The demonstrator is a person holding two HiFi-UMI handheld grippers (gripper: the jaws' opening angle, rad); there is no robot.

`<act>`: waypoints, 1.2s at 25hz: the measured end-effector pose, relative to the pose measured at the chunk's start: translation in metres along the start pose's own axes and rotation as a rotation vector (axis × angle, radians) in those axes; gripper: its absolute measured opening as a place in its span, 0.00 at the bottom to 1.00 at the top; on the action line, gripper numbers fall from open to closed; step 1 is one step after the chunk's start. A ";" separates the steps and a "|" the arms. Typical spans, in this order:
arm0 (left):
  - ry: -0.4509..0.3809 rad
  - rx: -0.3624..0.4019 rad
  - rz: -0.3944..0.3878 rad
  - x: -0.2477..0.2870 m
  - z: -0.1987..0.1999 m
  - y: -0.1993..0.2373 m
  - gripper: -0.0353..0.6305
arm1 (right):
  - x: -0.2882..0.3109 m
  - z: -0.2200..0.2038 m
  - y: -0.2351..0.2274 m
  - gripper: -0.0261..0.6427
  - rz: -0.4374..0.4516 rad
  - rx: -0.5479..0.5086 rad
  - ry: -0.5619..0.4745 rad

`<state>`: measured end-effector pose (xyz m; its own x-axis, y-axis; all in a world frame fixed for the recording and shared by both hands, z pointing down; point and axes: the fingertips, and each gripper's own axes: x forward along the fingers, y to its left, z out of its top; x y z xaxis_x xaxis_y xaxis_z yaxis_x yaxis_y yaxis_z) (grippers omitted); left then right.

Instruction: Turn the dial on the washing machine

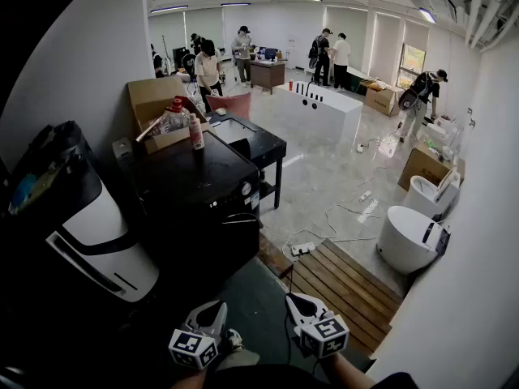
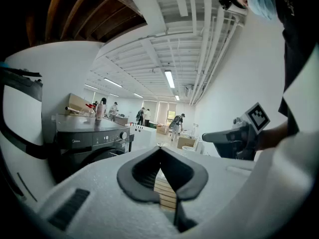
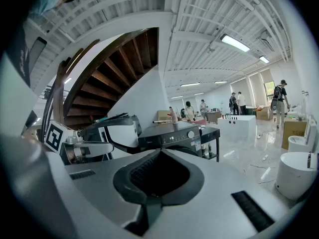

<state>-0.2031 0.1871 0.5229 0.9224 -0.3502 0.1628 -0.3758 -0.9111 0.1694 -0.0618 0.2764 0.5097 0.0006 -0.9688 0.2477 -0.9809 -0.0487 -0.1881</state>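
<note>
The black washing machine (image 1: 195,189) stands ahead and to the left, with its round silver dial (image 1: 246,190) at the right end of the front panel. Both grippers hang low near my body, well short of the machine. My left gripper (image 1: 212,313) and right gripper (image 1: 298,302) are shut and hold nothing. The left gripper view looks past its closed jaws (image 2: 160,151) at the machine (image 2: 87,138) and dial (image 2: 123,135), with the right gripper (image 2: 234,136) beside it. From the right gripper (image 3: 158,153) the dial (image 3: 191,134) shows far off.
A white and black appliance (image 1: 97,233) stands close on the left. A cardboard box (image 1: 154,104) and bottles sit on the machine's top. A black table (image 1: 261,143) is behind it, a wooden platform (image 1: 349,286) to the right. White tubs (image 1: 405,237) and floor cables lie beyond.
</note>
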 end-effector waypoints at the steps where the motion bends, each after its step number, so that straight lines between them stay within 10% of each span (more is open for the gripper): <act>1: 0.000 -0.001 0.000 0.001 -0.001 0.000 0.07 | 0.002 -0.001 -0.002 0.04 0.000 -0.002 -0.003; 16: 0.095 -0.052 -0.058 0.065 -0.022 0.028 0.08 | 0.047 0.006 -0.041 0.05 -0.029 0.094 0.005; 30: 0.085 -0.103 -0.070 0.156 0.003 0.115 0.35 | 0.179 0.035 -0.084 0.32 -0.005 0.124 0.048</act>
<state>-0.1022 0.0268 0.5649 0.9374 -0.2631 0.2283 -0.3222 -0.9039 0.2812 0.0280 0.0989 0.5366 -0.0070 -0.9560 0.2931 -0.9494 -0.0857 -0.3023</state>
